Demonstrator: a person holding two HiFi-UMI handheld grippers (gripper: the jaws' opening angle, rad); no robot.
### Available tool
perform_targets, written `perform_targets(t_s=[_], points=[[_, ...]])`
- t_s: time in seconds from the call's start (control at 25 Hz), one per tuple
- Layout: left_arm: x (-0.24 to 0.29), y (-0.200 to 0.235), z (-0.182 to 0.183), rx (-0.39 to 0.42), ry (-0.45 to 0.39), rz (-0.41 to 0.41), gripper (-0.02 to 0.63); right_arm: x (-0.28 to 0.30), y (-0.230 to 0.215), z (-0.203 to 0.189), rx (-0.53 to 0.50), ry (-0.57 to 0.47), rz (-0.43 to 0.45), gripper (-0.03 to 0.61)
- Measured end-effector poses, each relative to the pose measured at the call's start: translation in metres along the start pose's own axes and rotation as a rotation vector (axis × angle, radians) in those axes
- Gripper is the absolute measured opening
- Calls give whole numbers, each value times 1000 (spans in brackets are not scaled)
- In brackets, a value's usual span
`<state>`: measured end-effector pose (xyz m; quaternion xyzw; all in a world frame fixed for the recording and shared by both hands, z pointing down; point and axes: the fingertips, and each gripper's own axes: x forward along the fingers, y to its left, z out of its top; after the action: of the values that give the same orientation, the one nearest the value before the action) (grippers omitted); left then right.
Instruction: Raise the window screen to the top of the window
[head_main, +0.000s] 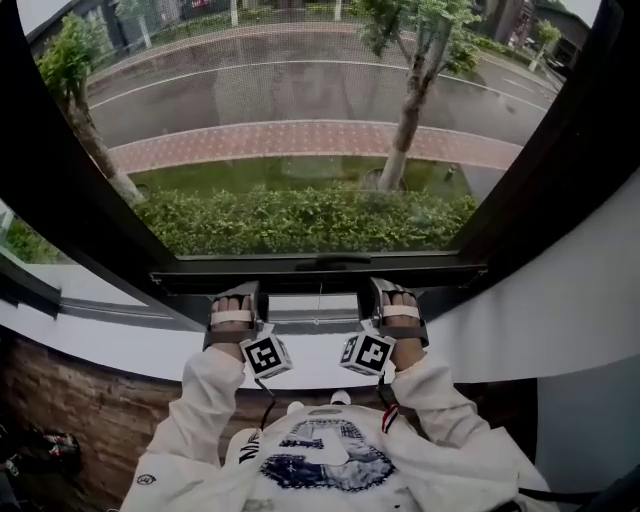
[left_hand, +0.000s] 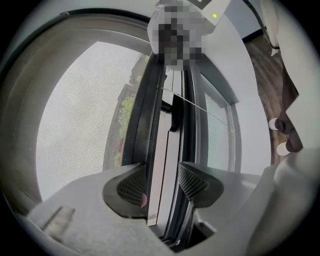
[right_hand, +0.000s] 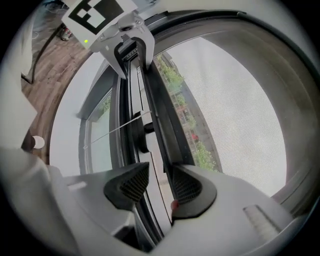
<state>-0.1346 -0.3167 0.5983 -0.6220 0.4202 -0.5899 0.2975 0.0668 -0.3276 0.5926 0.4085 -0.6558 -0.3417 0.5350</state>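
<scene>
The window screen (head_main: 300, 90) is a fine mesh over the pane, with a dark bottom rail (head_main: 320, 272) running across the dark window frame (head_main: 60, 190). My left gripper (head_main: 240, 293) grips that rail left of its middle handle, and my right gripper (head_main: 392, 291) grips it to the right. In the left gripper view the rail (left_hand: 161, 165) runs between the jaws of the left gripper (left_hand: 164, 186), both pads against it, with the mesh (left_hand: 75, 130) to the left. In the right gripper view the right gripper (right_hand: 159, 186) is shut on the rail (right_hand: 150, 150), with the mesh (right_hand: 240, 110) to the right.
A white sill (head_main: 110, 345) runs below the frame, with a brick wall (head_main: 70, 400) under it. A thin cord (left_hand: 205, 111) crosses by the rail and shows as a cord (right_hand: 117, 129) in the right gripper view. Wooden floor (right_hand: 50, 60) lies behind.
</scene>
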Motion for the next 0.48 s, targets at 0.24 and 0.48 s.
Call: perform_targets(t_s=[0.24,0.48], points=[[-9,32,7,-27,-23,53,207,-7,-34,7,9,-4,-54,146],[-19,50,9,-22,-13,101,206,-16,-55,12,35,-26,-113,141]])
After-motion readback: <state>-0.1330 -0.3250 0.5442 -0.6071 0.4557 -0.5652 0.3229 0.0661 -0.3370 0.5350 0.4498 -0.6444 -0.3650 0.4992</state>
